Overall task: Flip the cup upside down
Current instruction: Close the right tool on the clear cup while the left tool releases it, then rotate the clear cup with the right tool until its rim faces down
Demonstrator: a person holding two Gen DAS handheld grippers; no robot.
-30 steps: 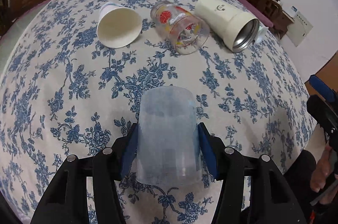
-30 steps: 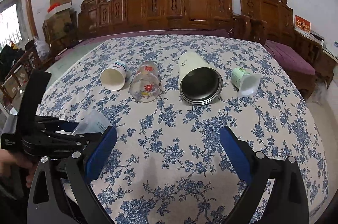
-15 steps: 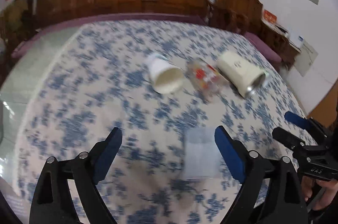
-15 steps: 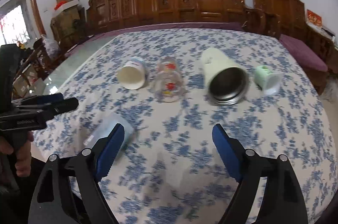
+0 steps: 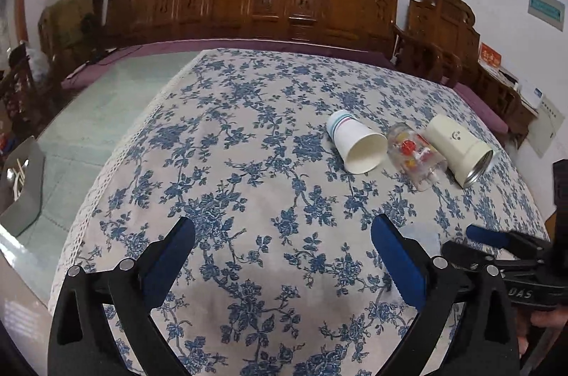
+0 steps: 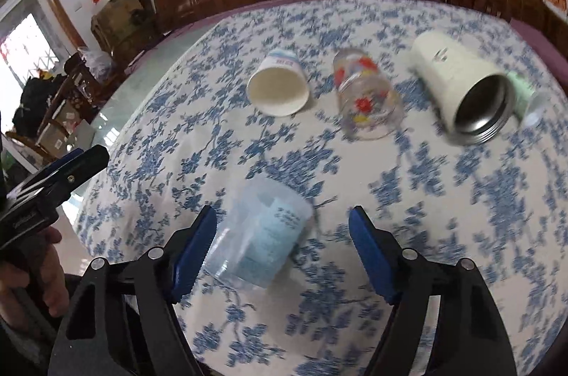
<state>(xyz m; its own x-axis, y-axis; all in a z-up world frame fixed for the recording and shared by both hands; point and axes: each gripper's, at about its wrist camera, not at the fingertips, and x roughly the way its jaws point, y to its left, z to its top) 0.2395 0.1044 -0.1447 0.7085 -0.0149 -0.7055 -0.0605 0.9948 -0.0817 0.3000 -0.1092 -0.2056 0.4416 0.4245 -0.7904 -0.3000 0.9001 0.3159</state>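
A translucent bluish plastic cup (image 6: 261,234) lies on its side on the floral tablecloth (image 6: 443,205), mouth toward the camera, partly between my right gripper's blue pads. My right gripper (image 6: 282,246) is open around it, left pad (image 6: 193,252) close beside it. In the left wrist view only a sliver of the cup (image 5: 424,237) shows behind the right pad. My left gripper (image 5: 282,260) is open and empty over bare cloth, to the left of the cup.
A white paper cup (image 6: 278,87), a printed glass (image 6: 365,101), a cream steel-lined tumbler (image 6: 461,85) and a small green-white cup (image 6: 527,101) lie on their sides further back. The tablecloth's left edge (image 5: 117,163) drops to the floor. Wooden chairs line the wall.
My left gripper has let go of the translucent cup, opened and swung away to the left. My right gripper has moved in over the cup, which now lies on its side.
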